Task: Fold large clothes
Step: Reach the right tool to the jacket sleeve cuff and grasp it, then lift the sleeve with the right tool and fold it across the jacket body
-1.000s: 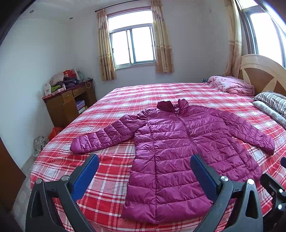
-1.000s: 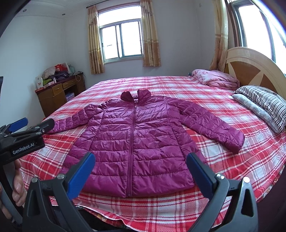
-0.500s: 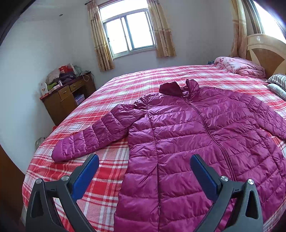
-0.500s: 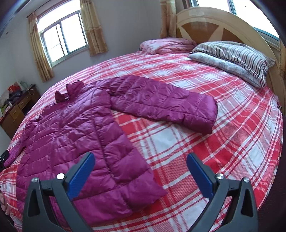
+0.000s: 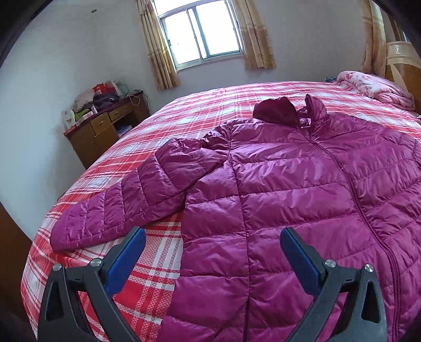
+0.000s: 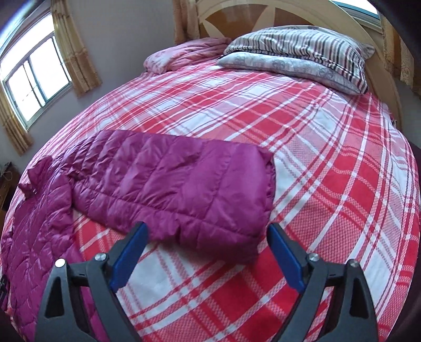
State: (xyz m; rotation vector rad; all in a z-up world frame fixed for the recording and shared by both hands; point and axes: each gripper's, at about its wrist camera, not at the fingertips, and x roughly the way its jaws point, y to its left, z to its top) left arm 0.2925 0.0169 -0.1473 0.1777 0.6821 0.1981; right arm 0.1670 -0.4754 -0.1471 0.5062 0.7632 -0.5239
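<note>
Two grippers, left [image 5: 212, 243] and right [image 6: 208, 238], both wide open, empty, one jacket [image 5: 302, 200], two pillows [image 6: 297, 55]

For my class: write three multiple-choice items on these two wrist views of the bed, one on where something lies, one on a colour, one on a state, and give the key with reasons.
1. Where does the striped pillow lie?
A. against the wooden headboard
B. on the jacket
C. on the floor

2. What colour is the quilted puffer jacket?
A. navy
B. magenta
C. grey

3. How is the jacket's front zip?
A. wide open
B. missing
C. closed

Key: 1 A, the pillow sits at the head of the red plaid bed. 2 B, its shiny fabric is magenta. 3 C, both front panels meet along the zip.
</note>
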